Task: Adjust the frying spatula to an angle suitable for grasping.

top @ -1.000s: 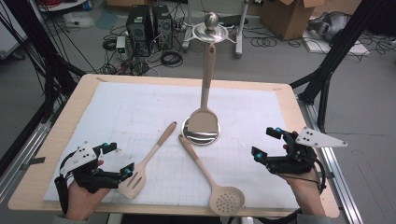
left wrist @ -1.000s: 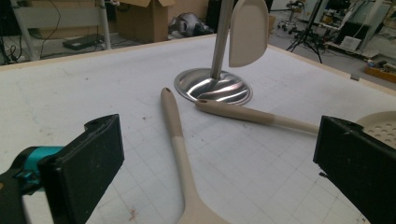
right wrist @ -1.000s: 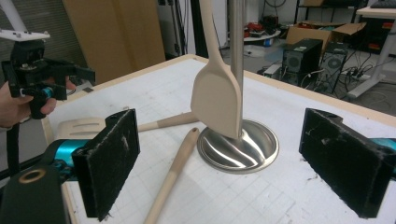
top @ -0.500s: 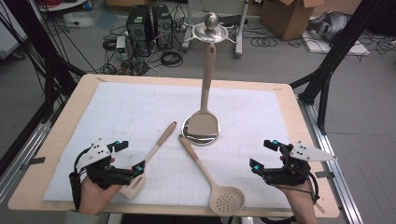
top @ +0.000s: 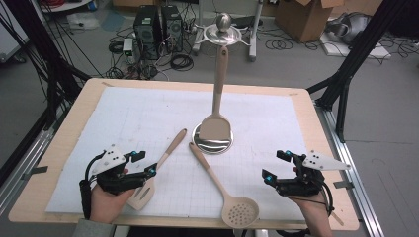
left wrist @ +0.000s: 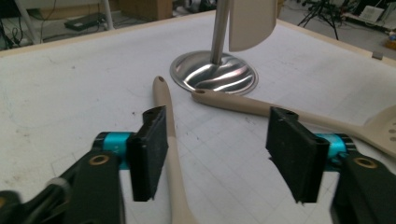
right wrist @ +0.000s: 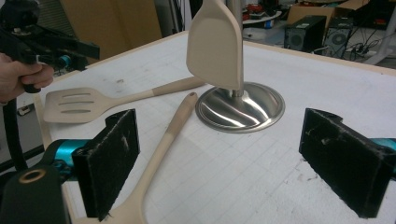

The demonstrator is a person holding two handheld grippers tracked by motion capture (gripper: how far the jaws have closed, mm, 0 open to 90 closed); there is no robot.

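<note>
A steel stand [top: 213,141] with a round base rises mid-table, and a beige turner [top: 216,126] hangs on it. A beige slotted spatula [top: 143,190] lies left of the base, its handle [left wrist: 170,135] running toward the base. A beige perforated spoon [top: 239,212] lies front centre, its handle [right wrist: 163,140] angled toward the base. My left gripper [top: 145,163] is open over the spatula's neck; the handle passes just inside its left jaw [left wrist: 219,154]. My right gripper [top: 274,165] is open right of the spoon, holding nothing [right wrist: 226,161].
White gridded paper [top: 148,113] covers the wooden table [top: 64,143]. Black frame legs [top: 346,74] stand at both sides. Computers, cables and cardboard boxes sit on the floor beyond the far edge. My left gripper [right wrist: 60,46] shows far left in the right gripper view.
My left gripper has shifted right, over the spatula's neck. My right gripper has drawn back toward the front edge and a little leftward. Both stay open; the utensils have not moved.
</note>
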